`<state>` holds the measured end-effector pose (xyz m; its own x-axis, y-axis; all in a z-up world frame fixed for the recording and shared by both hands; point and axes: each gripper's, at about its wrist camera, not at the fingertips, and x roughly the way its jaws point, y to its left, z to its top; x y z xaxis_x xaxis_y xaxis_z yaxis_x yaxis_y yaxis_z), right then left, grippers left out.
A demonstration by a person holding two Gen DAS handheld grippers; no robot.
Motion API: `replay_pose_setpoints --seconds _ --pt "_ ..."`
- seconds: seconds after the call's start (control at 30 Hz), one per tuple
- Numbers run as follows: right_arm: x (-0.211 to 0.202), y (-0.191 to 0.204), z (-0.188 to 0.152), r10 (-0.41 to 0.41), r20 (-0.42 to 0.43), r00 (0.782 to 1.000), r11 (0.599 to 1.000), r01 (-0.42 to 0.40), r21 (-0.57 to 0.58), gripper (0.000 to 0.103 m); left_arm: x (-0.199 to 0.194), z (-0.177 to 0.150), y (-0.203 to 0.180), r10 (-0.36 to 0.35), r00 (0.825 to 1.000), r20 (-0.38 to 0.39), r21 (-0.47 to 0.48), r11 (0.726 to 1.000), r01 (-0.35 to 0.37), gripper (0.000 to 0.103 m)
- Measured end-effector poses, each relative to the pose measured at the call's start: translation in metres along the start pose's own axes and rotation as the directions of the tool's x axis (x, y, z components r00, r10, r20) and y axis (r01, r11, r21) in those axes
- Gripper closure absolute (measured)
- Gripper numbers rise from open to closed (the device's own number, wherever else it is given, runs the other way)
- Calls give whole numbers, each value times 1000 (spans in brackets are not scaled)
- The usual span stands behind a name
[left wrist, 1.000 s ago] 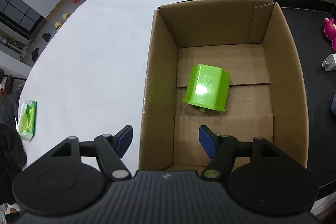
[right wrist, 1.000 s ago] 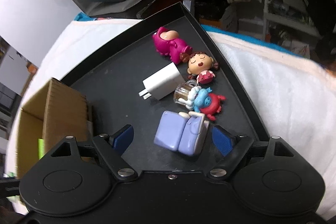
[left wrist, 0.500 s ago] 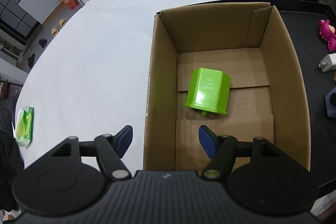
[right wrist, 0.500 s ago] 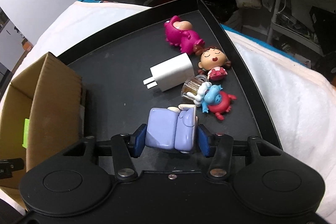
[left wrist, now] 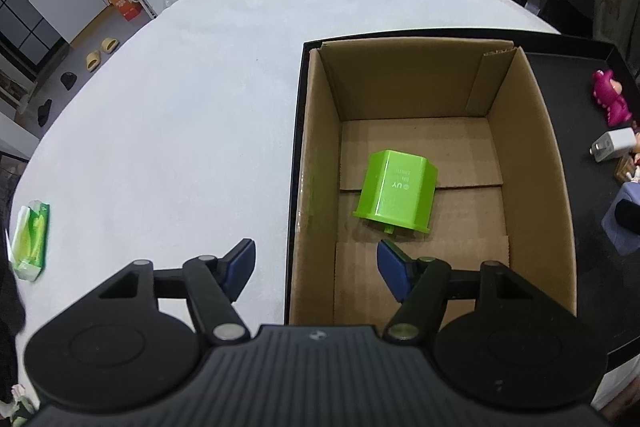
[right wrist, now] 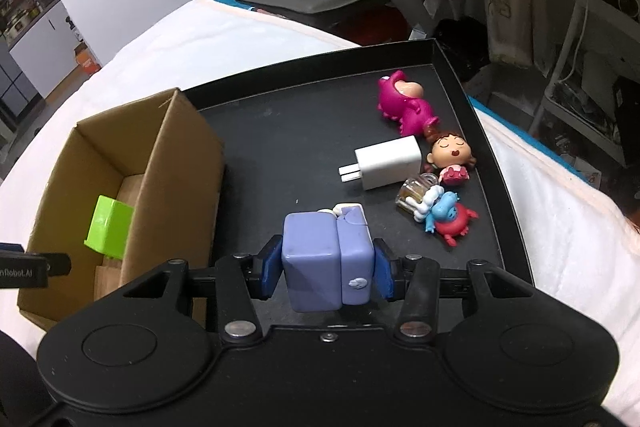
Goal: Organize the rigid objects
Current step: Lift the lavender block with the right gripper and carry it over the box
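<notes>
Clamping the lilac block toy [right wrist: 328, 259] between its blue pads [right wrist: 269, 273], the right hand-held gripper [right wrist: 326, 273] is holding it just above the black tray [right wrist: 280, 147], gripped across its two flat sides, probably because those faces are giving the pads a square, slip-free seat. The toy is appearing lifted rather than resting, though the gap under it is hard to judge. The cardboard box [right wrist: 176, 163] is standing on the left part of the same tray, and it is likely the destination, since a green plastic block [left wrist: 394, 193] is already lying on its floor.

The left hand-held gripper [left wrist: 316, 269] is hovering over the box's near edge, released and holding nothing, its jaws standing wide with one pad outside the left wall and the other above the box's inside; it may be waiting there to steady the box.

Other things are lying near the tray's right side: a pink figure [right wrist: 404, 103], a white charger [right wrist: 390, 163], a sleeping-face doll [right wrist: 452, 155] touching that charger, and a blue-and-red figure [right wrist: 448, 217] beside a small clear piece. The box's tall right wall is standing between toy and opening, so the carry is calling for height. A green packet [left wrist: 30, 239] is lying well apart on the white worktop [left wrist: 180, 127].
</notes>
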<state>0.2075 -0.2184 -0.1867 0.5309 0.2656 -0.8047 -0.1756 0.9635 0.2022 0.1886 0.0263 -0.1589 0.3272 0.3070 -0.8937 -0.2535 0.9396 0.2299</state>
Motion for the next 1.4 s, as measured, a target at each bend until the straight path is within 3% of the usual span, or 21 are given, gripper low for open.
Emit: replay_pose_setpoints --seconds 0.27,0.5,0.83,1.1,1.4 --pt "-18 12 8 27 42 999 1000 -27 -1 58 3 1 6 -56 998 14 -26 998 56 41" --pt "-26 35 21 49 65 997 998 -46 -44 58 10 3 16 -137 991 -3 -71 988 136 65" --pt "-34 78 40 89 92 992 989 -78 -122 58 16 5 31 -182 983 -20 -127 976 178 86" --pt "-30 114 47 114 87 990 979 -97 -178 58 19 6 41 -219 975 -27 -162 964 212 87" --pt "-10 143 52 141 32 989 978 -134 -161 58 25 6 49 -271 961 -53 -207 944 255 89"
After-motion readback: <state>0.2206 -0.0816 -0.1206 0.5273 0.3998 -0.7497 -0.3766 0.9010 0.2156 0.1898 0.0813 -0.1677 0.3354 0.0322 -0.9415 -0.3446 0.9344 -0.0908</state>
